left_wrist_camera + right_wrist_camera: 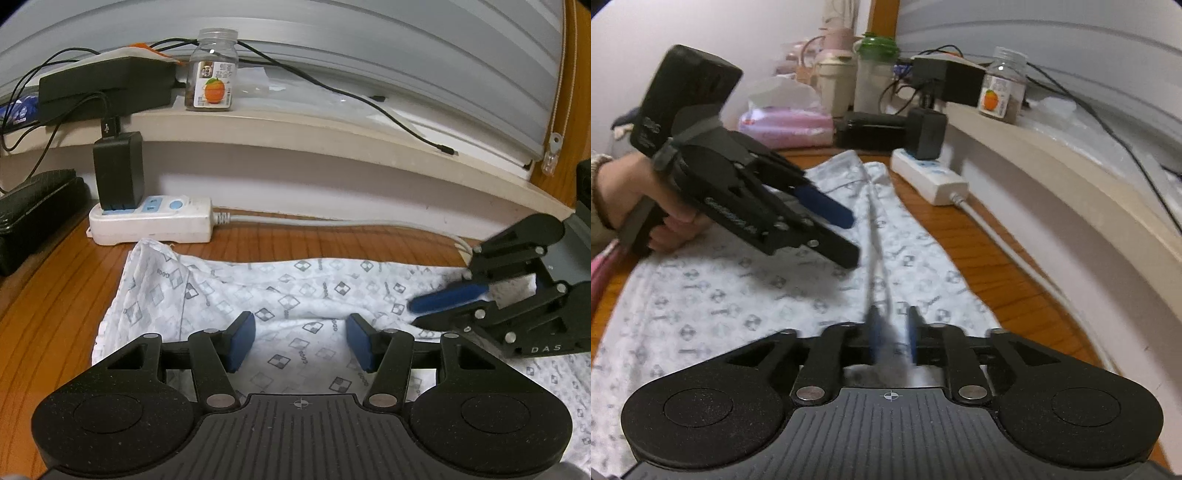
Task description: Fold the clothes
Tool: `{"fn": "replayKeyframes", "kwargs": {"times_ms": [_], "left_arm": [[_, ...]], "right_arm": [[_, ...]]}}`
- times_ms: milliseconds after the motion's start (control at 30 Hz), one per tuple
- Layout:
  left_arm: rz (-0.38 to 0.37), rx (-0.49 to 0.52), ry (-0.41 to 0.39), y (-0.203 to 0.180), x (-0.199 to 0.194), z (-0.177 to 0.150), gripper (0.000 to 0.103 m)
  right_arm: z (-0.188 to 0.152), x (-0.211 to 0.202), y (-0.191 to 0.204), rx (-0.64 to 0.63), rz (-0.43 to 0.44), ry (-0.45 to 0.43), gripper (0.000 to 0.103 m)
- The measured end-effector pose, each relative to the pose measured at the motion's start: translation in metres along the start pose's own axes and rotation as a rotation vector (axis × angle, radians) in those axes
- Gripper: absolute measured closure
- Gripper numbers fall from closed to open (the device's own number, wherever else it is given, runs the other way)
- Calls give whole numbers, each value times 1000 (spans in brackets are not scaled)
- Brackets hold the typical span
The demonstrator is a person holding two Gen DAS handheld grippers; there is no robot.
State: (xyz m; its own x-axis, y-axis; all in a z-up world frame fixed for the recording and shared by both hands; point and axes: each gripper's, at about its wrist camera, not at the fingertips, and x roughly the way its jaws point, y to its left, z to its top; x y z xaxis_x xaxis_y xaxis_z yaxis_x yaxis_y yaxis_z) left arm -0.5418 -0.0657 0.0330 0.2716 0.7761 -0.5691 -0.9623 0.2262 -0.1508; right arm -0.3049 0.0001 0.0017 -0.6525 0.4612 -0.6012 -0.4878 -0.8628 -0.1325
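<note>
2 grippers: both over 1 garment, placed to work its far edge.
Garment: white patterned cloth [280, 295] spread on the wooden tabletop [55, 295], its top edge just beside the power strip [155, 221].
Left gripper [301, 341]: jaws apart, gripping nothing, hanging just above the middle of the cloth, likely ready to pin or pinch it.
Right gripper [892, 339]: pads nearly together with a ridge of fabric between them, so it appears clamped on the cloth; blur leaves some doubt.
Likely reason: raising 1 edge to fold it over.
</note>
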Motion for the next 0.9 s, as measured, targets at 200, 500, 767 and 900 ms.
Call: {"fn": "replayKeyframes", "kwargs": {"times_ms": [200,500,767,900], "left_arm": [[3,0,-1,0,0,-1,43],[12,0,-12,1,-2,0,39],[101,4,-77,-1,-19,-5,34],[116,3,-51,1,-32,-12,33]], "right_arm": [[-3,3,-24,86,45,27,76],[7,-9,-24,59,-84,-64,102],[4,-1,-18,49,-156,-74,102],[2,-14,-16,41,-187,-129,102]]}}
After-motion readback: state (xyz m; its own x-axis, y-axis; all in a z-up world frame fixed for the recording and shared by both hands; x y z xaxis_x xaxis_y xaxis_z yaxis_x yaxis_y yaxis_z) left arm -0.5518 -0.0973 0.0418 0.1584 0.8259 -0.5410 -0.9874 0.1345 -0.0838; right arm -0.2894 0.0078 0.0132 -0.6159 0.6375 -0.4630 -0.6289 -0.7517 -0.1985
